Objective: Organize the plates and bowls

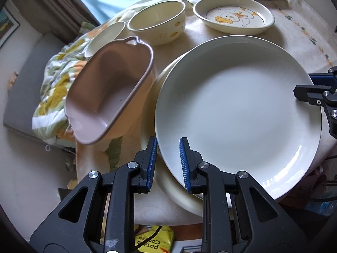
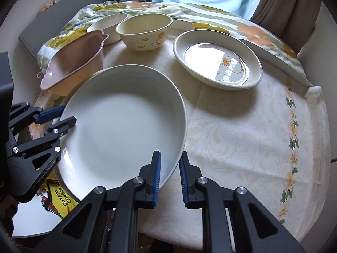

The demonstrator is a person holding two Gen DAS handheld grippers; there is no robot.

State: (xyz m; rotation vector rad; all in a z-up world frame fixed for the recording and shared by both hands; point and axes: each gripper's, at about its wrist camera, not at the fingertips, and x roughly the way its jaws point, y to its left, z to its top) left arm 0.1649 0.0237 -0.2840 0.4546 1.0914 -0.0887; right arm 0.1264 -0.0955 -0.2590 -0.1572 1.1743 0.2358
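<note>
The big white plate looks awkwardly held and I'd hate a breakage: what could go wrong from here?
1. The white plate is pinched only at opposite rim edges by the left gripper and right gripper; uneven motion could let it slip.
2. It sits tilted over a second plate near the table edge; a drop could chip both.
3. The pink dish leans close by and could be knocked.

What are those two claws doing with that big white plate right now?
Left claw and right claw both clamped on big white plate, opposite rims. Second plate underneath. Pink dish close alongside.
</note>
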